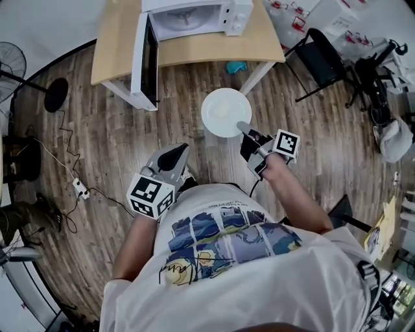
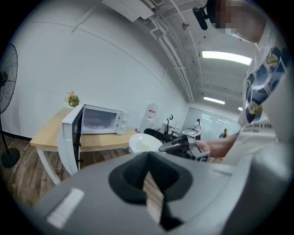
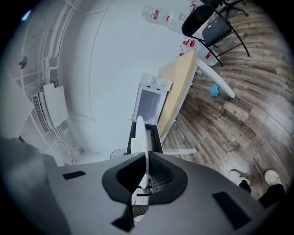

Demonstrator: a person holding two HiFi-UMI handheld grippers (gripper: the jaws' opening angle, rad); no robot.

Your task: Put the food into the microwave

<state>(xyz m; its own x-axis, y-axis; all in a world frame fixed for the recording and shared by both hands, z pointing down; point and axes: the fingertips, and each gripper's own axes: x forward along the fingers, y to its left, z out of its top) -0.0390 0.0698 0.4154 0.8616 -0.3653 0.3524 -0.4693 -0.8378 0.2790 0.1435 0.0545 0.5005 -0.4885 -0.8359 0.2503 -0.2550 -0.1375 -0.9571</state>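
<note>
Right fingers (image 1: 246,128) on plate (image 1: 224,110) near rim

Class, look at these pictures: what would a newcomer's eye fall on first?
A white plate with pale food on it hangs over the wooden floor, its rim pinched in the right claw. Just ahead, a white microwave sits on a wooden table with its door swung wide open.
</note>
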